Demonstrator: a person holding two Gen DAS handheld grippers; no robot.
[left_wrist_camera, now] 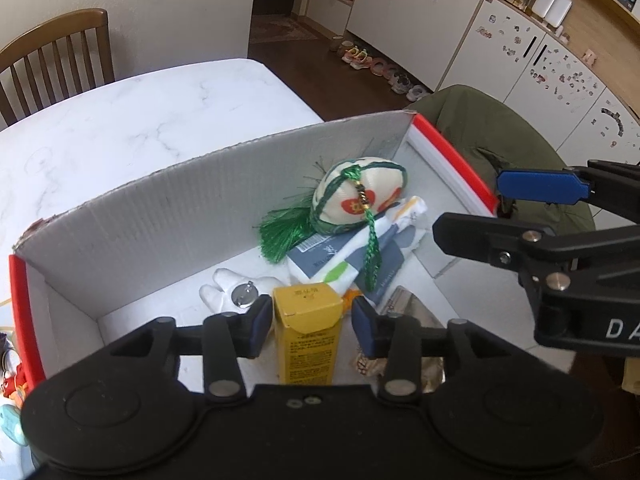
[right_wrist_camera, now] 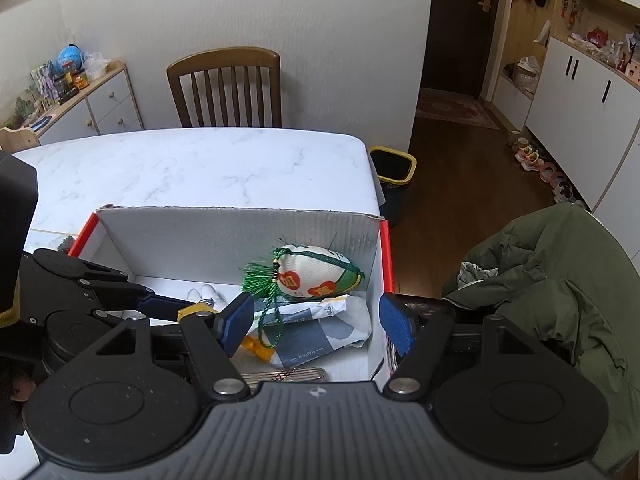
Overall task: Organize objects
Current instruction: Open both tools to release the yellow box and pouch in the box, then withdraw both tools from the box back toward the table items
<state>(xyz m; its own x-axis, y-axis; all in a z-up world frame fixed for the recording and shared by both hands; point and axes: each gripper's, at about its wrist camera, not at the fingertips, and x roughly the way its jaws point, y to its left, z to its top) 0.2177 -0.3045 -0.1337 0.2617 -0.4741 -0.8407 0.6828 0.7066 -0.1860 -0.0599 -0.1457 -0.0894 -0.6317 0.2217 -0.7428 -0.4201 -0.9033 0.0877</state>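
The left tongs (left_wrist_camera: 307, 322) are open a little, with a yellow box (left_wrist_camera: 307, 332) standing between the pads, not squeezed. It sits inside the cardboard box (left_wrist_camera: 168, 216) on the counter (left_wrist_camera: 132, 120). The right tongs (right_wrist_camera: 318, 322) are wide open and hold nothing, over the same box's right wall. Only the right view shows the bin (right_wrist_camera: 394, 176). A pack (right_wrist_camera: 320, 334) under the tasselled pouch (right_wrist_camera: 316, 276) reads "PAPER".

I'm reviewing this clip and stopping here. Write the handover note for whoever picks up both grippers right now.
Left gripper: open around the upright yellow carton, pads apart from its sides, inside the box.
Right gripper: open, empty, straddling the box's red right wall.
Done: embroidered sachet, paper packet and white toy lie in the box.
Left: withdraw from the carton; small items remain outside the box's left edge.
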